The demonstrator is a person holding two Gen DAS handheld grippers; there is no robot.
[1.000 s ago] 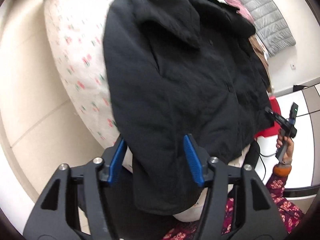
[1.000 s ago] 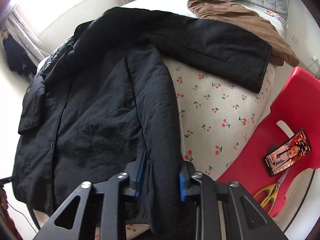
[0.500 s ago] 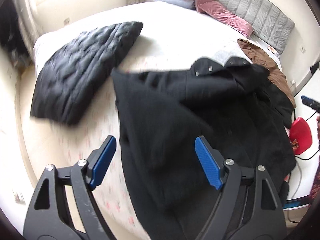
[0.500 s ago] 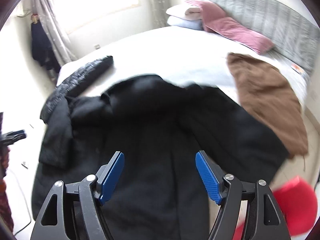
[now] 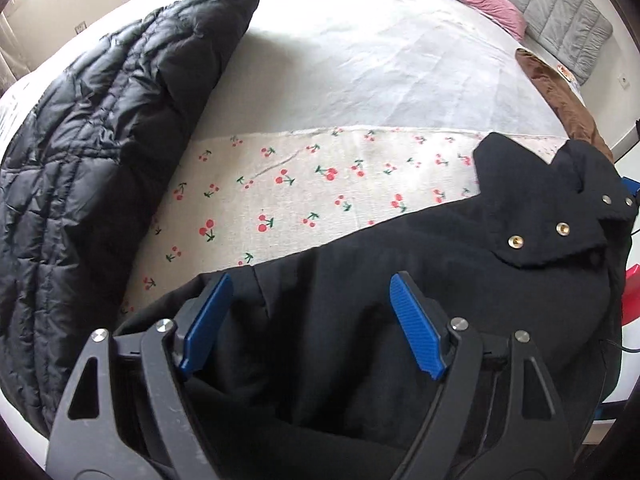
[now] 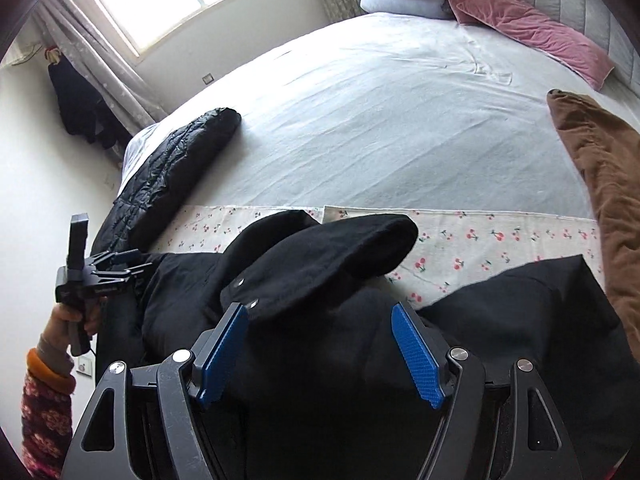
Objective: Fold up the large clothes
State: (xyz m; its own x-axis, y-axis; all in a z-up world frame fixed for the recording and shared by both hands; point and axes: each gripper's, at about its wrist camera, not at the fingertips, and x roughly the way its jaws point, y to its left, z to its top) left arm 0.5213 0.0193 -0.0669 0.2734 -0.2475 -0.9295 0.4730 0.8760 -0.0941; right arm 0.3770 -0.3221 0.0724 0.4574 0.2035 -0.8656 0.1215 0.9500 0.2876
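Observation:
A large black coat [image 5: 400, 280] lies bunched on the near edge of the bed, over a cherry-print cloth [image 5: 304, 200]. Its collar with metal snaps [image 5: 560, 228] shows at the right in the left wrist view. In the right wrist view the coat [image 6: 320, 344] has its collar flap [image 6: 332, 260] folded over. My left gripper [image 5: 310, 320] is open and empty just above the coat. My right gripper [image 6: 320, 352] is open and empty above the coat. The left gripper also shows at the left of the right wrist view [image 6: 100, 272], held by a hand.
A black quilted jacket [image 5: 92, 152] lies at the left on the white bed sheet [image 6: 380, 120]. A brown garment [image 6: 604, 184] lies at the right. Pink and white pillows [image 6: 520, 20] sit by the grey headboard. A window is at the far left.
Both grippers let go of the coat: the right opened from shut on a sleeve. Both views swung up from the bed's side to above it; the coat now lies bunched.

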